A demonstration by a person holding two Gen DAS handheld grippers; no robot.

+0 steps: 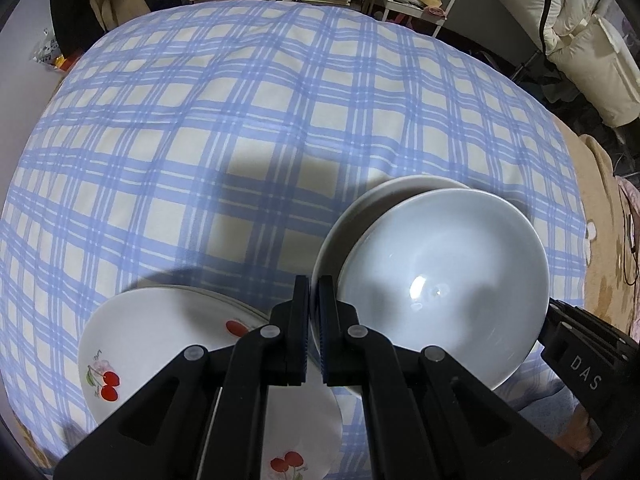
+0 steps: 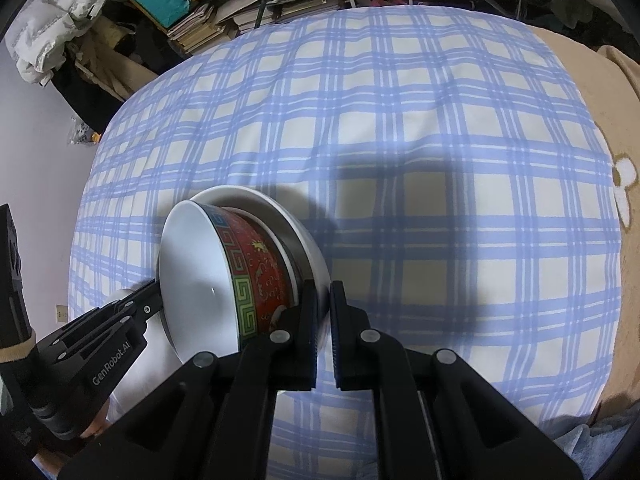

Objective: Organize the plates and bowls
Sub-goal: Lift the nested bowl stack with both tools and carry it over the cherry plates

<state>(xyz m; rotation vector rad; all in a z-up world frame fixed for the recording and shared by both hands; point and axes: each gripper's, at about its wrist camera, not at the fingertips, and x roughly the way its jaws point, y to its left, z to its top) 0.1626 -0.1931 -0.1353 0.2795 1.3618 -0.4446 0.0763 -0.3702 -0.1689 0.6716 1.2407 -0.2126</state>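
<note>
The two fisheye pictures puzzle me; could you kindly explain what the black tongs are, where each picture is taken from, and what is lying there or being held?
There is no robot here. A person holds a two-finger gripper in each hand, and each gripper carries a wide-angle camera looking along its fingers. One picture comes from the left gripper, the other from the right gripper, and each also shows up at the edge of the other's view. Both point down at a blue checked cloth. Between them they hold the nested bowls, tilted: a bowl that is white inside and red-patterned outside sits in a plain white one. Both grippers are shut, apparently pinching opposite rims. A stack of cherry plates lies on the cloth beside them.
</note>
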